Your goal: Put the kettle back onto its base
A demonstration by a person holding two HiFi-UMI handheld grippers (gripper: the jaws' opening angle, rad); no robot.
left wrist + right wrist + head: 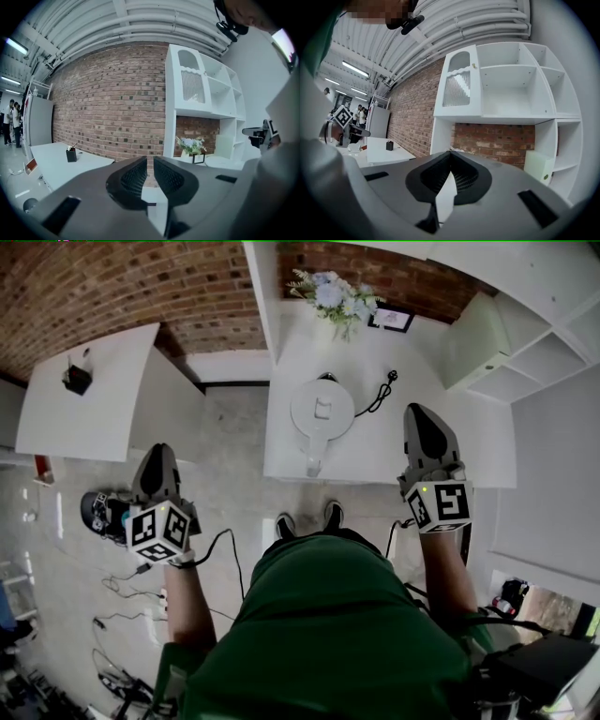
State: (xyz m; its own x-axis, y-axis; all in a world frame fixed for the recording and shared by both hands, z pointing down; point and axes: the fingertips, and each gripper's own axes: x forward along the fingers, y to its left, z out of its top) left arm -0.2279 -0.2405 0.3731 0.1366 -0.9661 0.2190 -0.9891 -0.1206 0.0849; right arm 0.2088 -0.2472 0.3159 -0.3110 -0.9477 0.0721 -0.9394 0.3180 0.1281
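Seen from above in the head view, the white kettle (322, 412) stands on the white table (375, 456), its handle (314, 465) pointing at the front edge. A black cord and plug (380, 395) run out from beneath it; the base itself is hidden. My right gripper (422, 413) (450, 152) hovers over the table to the right of the kettle, shut and empty. My left gripper (155, 454) (150, 161) is off the table at the left, above the floor. Its jaws stand a narrow gap apart with nothing between them.
Flowers (333, 292) (190, 145) and a small picture frame (391, 318) stand at the table's back. White shelves (525, 324) (515, 89) rise at the right. A second white table (89, 395) with a black holder (77, 379) is at the left. Cables (141, 568) lie on the floor.
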